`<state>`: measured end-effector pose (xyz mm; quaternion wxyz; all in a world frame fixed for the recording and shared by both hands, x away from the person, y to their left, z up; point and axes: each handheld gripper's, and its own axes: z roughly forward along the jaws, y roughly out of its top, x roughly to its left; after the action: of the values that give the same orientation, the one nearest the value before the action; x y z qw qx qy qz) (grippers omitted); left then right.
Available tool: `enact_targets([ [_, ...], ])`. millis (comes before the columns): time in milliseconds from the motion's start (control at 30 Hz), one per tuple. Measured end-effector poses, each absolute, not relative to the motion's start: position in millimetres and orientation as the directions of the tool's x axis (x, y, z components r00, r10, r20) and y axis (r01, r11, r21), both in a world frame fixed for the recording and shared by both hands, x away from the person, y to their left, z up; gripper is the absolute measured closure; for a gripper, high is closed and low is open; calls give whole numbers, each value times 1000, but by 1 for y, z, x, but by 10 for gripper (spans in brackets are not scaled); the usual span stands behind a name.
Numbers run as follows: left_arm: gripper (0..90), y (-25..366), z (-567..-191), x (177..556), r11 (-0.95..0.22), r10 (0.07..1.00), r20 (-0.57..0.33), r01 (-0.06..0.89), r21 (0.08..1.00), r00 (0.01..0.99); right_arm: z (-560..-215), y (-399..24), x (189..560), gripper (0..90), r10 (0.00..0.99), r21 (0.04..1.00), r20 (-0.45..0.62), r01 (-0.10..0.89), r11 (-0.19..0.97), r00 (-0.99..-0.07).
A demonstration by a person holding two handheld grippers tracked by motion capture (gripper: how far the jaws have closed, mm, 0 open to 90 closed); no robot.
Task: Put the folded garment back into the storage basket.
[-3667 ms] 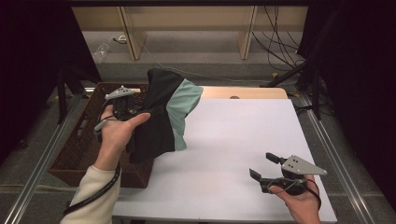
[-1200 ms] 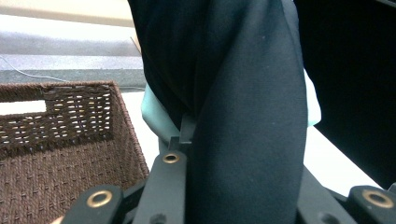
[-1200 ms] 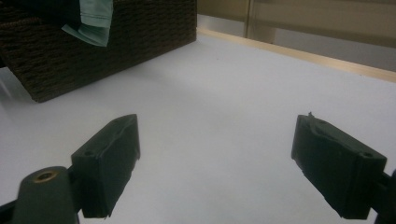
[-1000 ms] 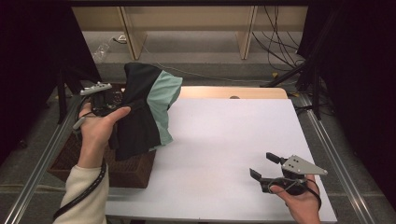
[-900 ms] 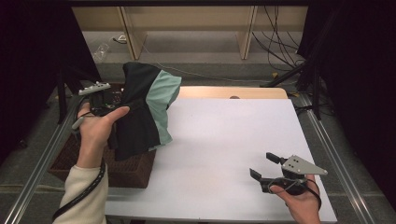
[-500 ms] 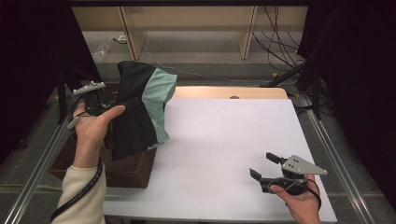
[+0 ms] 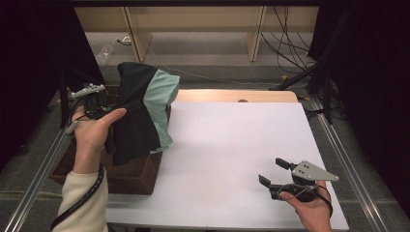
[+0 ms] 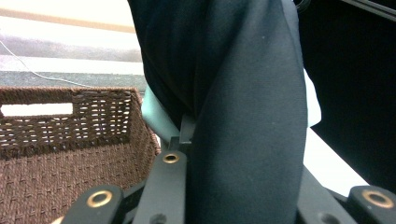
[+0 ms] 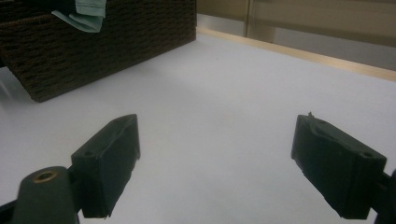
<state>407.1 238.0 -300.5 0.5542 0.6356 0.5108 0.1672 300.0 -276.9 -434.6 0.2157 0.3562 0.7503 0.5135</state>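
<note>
Fabric dangled above the wicker basket (image 7: pixel 130 171) at the table's left edge: the left gripper (image 7: pixel 104 108), jaws clamped on a black-and-mint garment (image 7: pixel 140 113), had drawn it up and leftward over the past seconds, so its hem now hung clear of the basket's rim. That suggested the garment was nearly out and ready to swing onto the white table (image 7: pixel 232 145). Well right of the basket, the right gripper (image 7: pixel 276 173) waited low over the table, jaws spread wide and empty.

A cream sleeve (image 7: pixel 82 203) on the left arm, black grippers with brass screws (image 8: pixel 100 198), grey plate (image 7: pixel 312 170).
</note>
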Motion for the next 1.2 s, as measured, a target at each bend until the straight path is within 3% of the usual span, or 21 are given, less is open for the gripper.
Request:
enact_targets([
  [1200, 757, 252, -298, 406, 164, 847, -363, 458, 874, 389, -435, -277, 300, 164, 756, 923, 43, 315, 219, -653],
])
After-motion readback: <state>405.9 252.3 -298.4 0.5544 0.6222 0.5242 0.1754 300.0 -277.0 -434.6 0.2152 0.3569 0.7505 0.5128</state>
